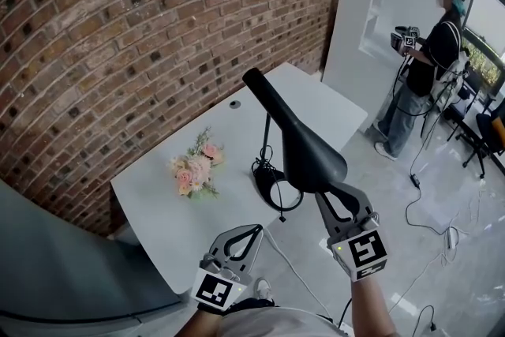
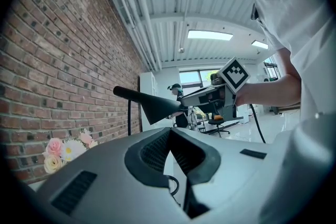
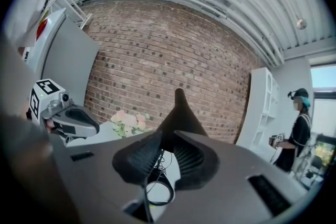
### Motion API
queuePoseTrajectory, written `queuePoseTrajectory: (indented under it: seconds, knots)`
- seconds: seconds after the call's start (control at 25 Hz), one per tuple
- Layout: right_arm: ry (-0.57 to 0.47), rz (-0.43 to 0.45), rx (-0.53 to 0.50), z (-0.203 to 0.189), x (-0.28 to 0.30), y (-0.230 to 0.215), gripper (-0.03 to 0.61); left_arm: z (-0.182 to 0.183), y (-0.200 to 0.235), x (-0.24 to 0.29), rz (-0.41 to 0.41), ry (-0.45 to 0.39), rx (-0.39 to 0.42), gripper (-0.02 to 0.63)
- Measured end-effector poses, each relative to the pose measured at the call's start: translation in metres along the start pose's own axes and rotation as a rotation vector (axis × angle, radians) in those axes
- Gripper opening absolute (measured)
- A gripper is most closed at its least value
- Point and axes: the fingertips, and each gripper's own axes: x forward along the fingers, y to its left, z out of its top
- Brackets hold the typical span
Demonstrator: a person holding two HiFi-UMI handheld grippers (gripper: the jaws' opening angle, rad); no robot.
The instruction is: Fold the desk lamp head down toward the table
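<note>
Right gripper is clamped on the wide end of the black lamp head, which slants from its narrow tip, up toward the brick wall, down past the table's near edge. Left gripper has its jaws together on nothing, low off that same edge and apart from the lamp. Lamp base ring sits on the white table close to that edge; flower bunch is further in.

On the white surface, a flower bunch lies beyond the left tongs; the desk lamp stands left of the right tongs.
</note>
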Motion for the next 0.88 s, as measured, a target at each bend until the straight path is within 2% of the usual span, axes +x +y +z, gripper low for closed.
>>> queuePoseTrajectory:
  seconds: [0.44, 0.6, 0.88]
  knots:
    - [0.039, 0.0, 0.014, -0.029, 0.021, 0.01, 0.067, -0.014, 0.009, 0.005, 0.001, 0.015, -0.033, 0.008]
    - [0.039, 0.008, 0.07, -0.04, 0.029, 0.011, 0.061, -0.013, 0.009, 0.01, -0.013, 0.006, -0.011, 0.008]
    - [0.037, 0.004, 0.14, -0.052, 0.047, 0.013, 0.06, -0.02, 0.017, 0.01, -0.006, 0.026, -0.033, 0.008]
